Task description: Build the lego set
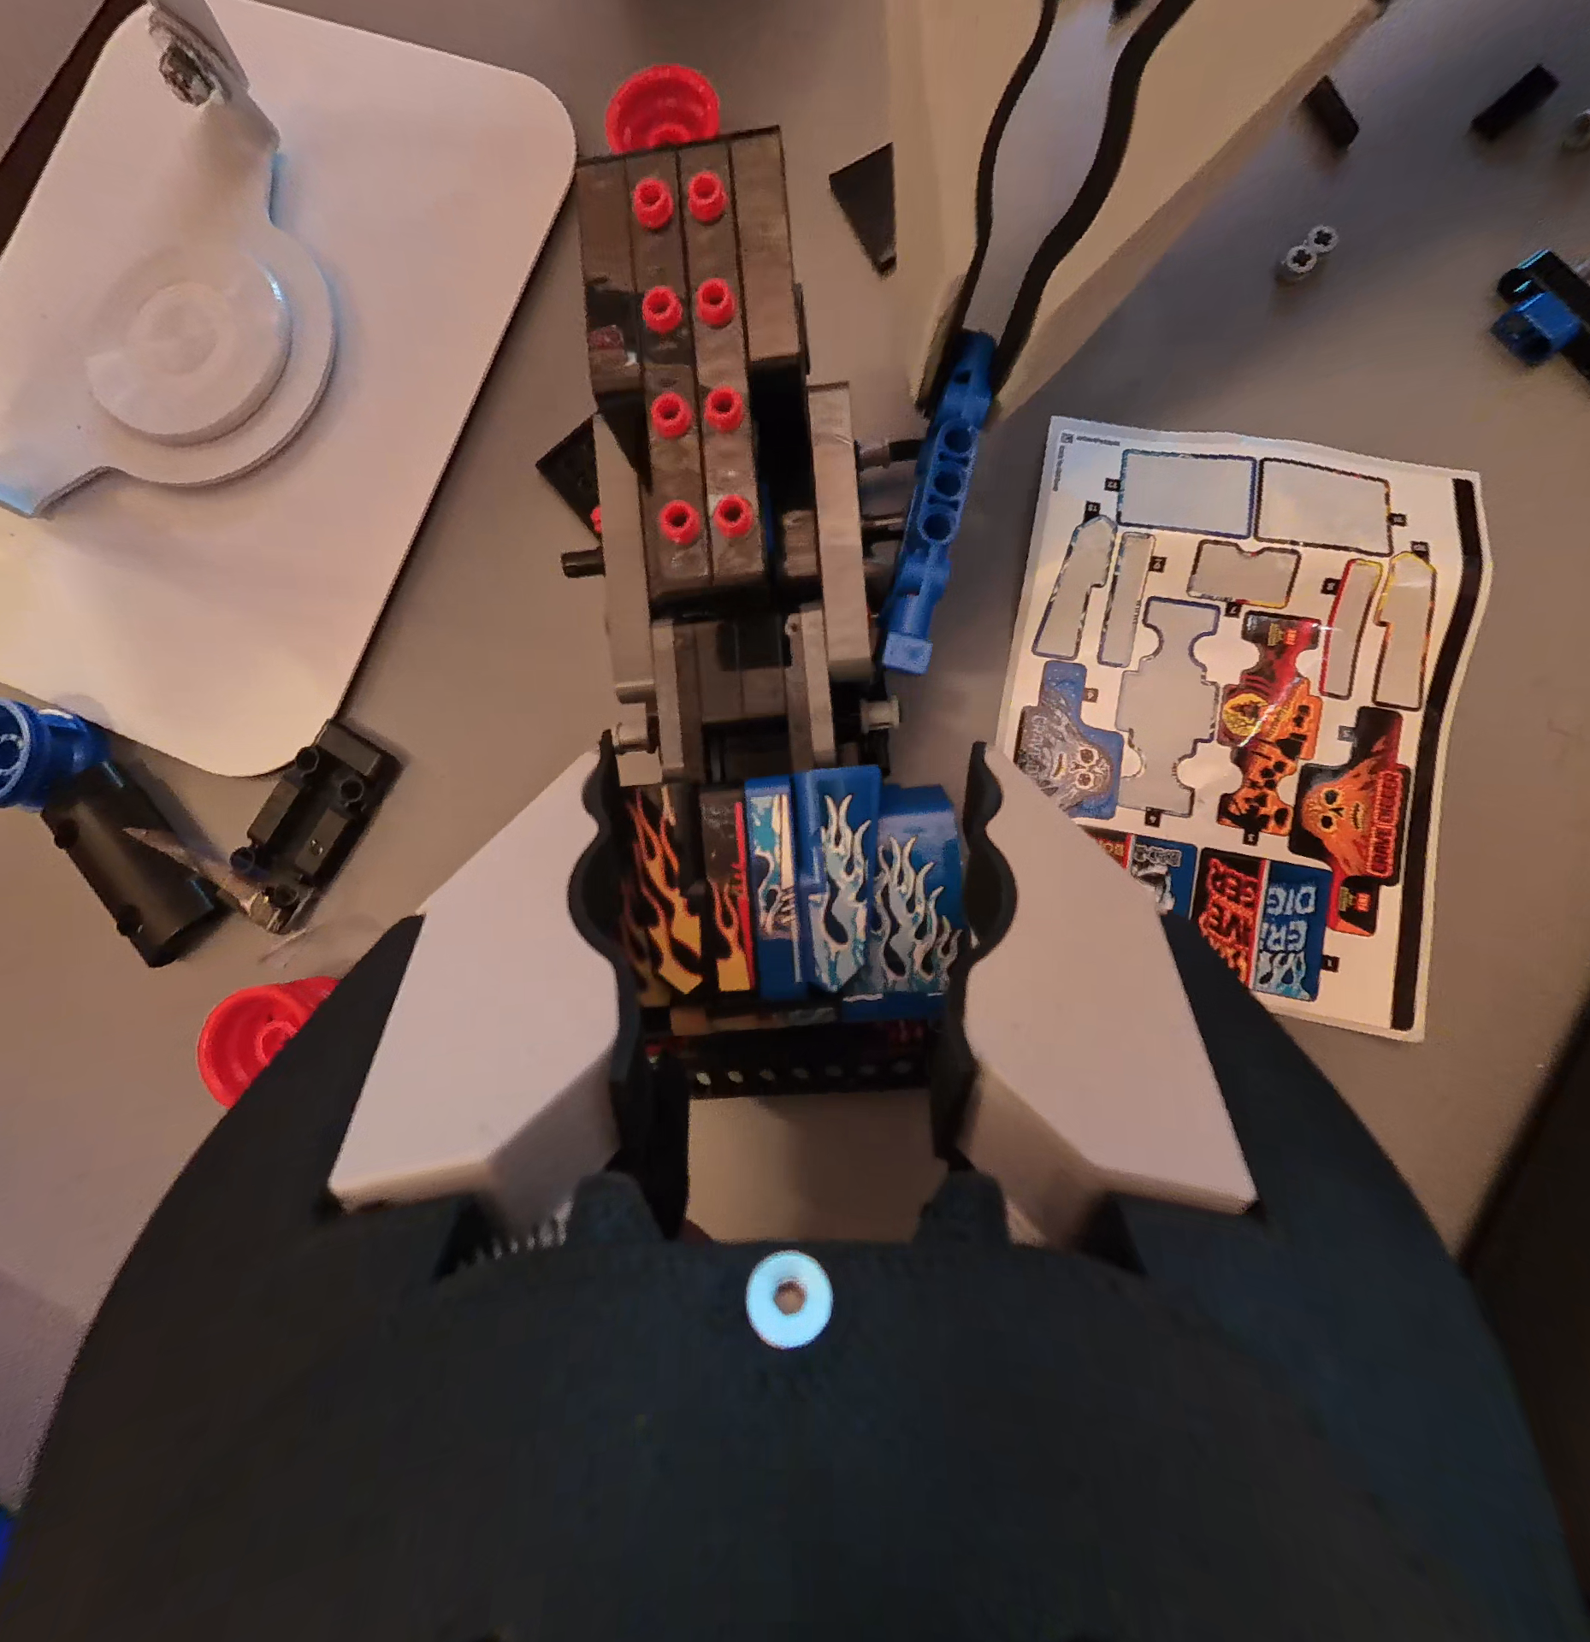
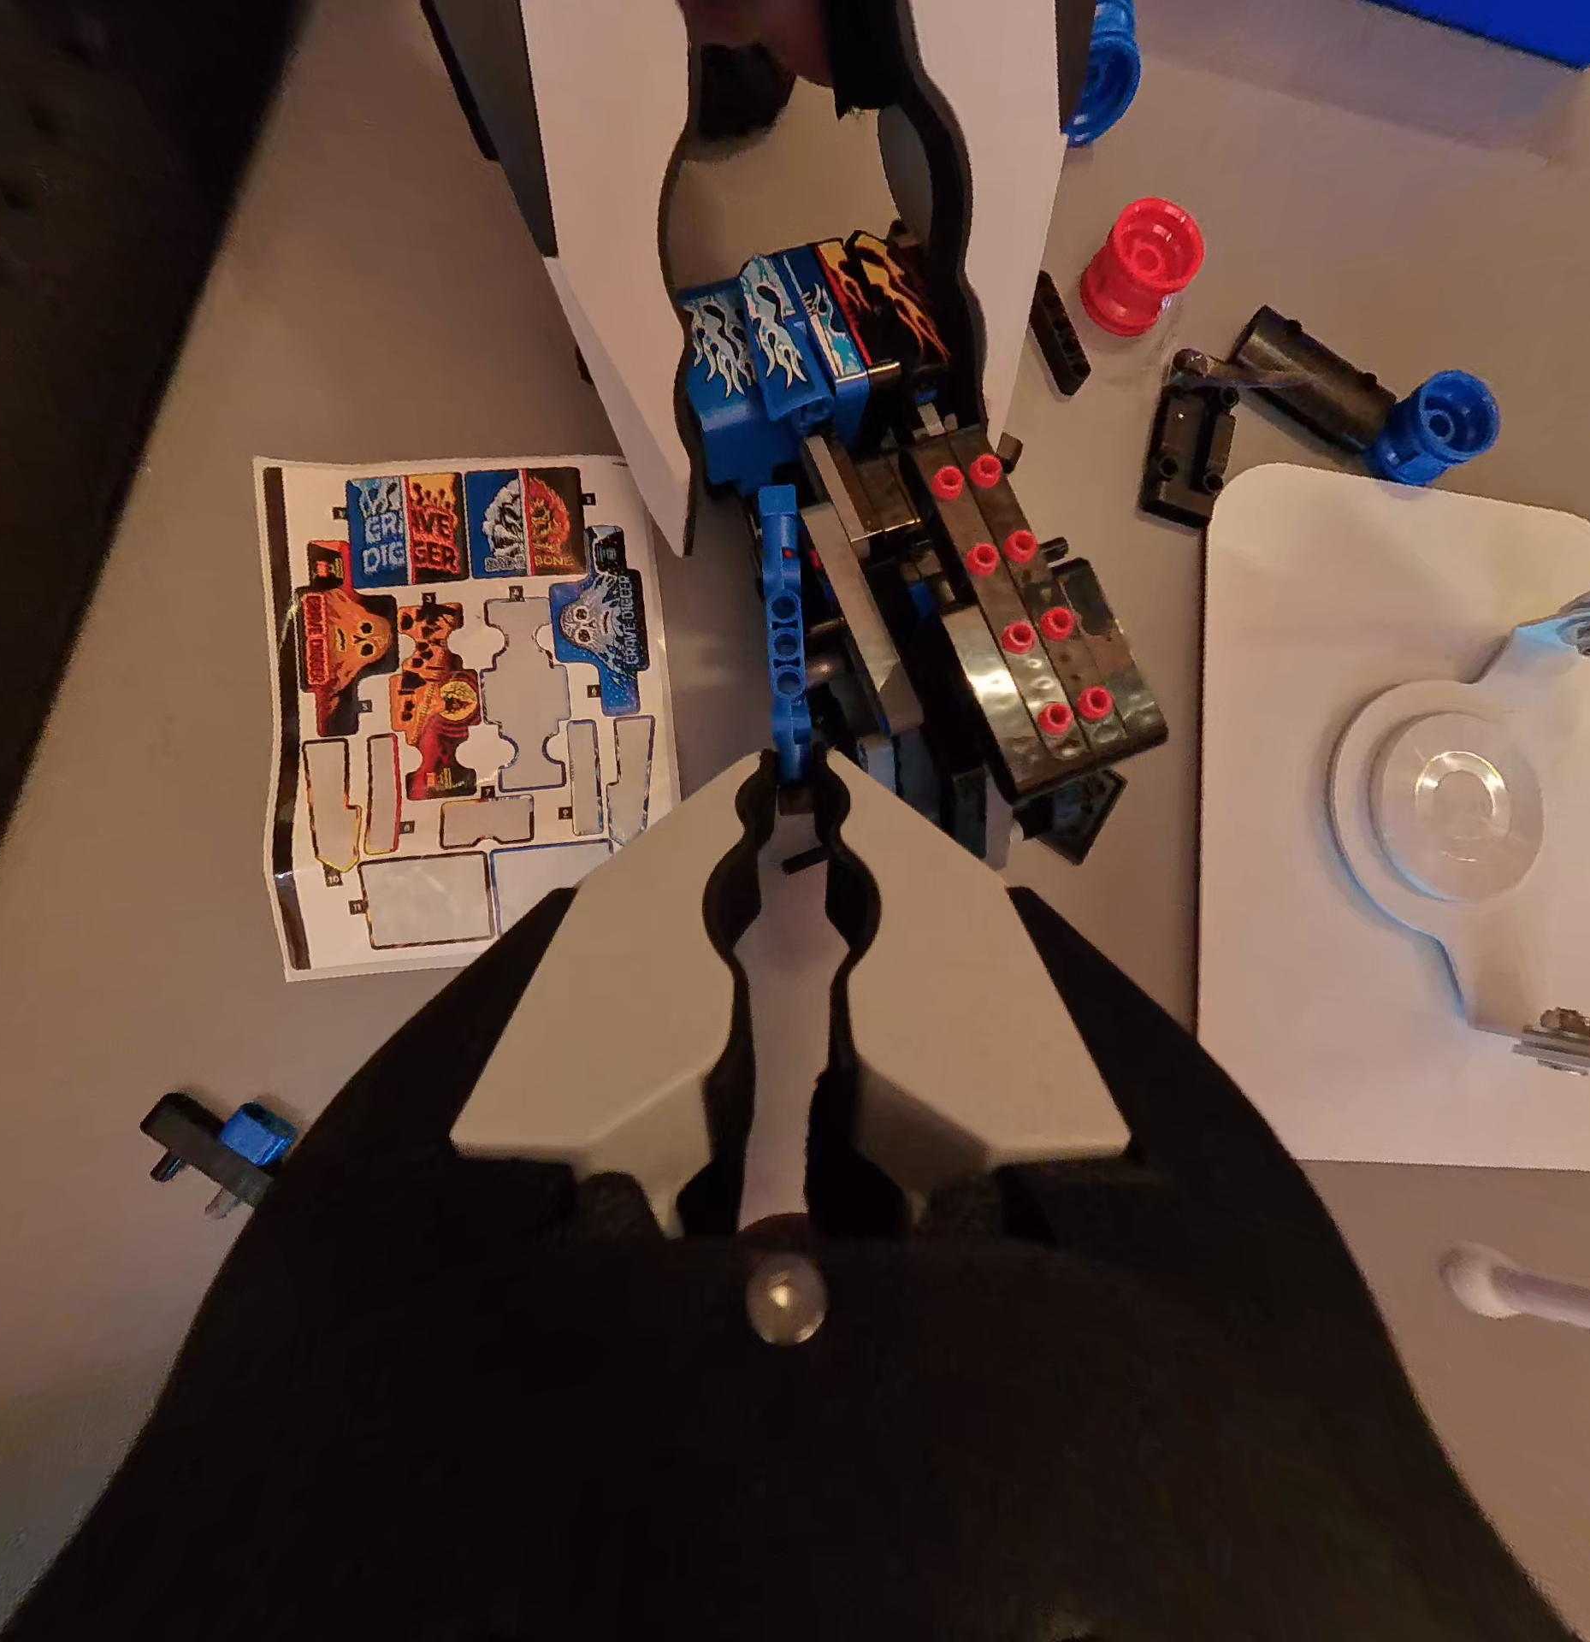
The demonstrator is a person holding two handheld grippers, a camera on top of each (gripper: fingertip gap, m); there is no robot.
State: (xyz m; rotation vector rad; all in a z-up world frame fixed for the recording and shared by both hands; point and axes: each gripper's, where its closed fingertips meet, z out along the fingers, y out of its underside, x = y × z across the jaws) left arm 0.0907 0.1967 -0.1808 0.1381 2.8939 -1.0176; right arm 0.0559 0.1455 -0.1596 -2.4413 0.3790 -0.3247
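Observation:
A part-built lego truck body (image 1: 711, 426) lies on the grey table, black and grey with several red pins on top and flame-stickered blue and black panels at one end. My left gripper (image 1: 787, 817) is shut on that stickered end; it also shows in the right wrist view (image 2: 831, 418). A long blue beam (image 1: 938, 498) runs along the truck's side. My right gripper (image 2: 795, 769) is shut on the near end of this blue beam (image 2: 787, 622), beside the truck body (image 2: 1031, 631). The right gripper's fingers (image 1: 1120, 178) show at the top of the left wrist view.
A sticker sheet (image 2: 471, 711) lies beside the truck. A white base plate (image 2: 1395, 800) sits on the other side. Loose parts lie around: red wheel hubs (image 2: 1142, 267) (image 1: 662, 107), a blue hub on a black part (image 2: 1431, 426), a small black and blue piece (image 2: 231, 1146). One gripper's finger ends stand about 7 cm off the other's.

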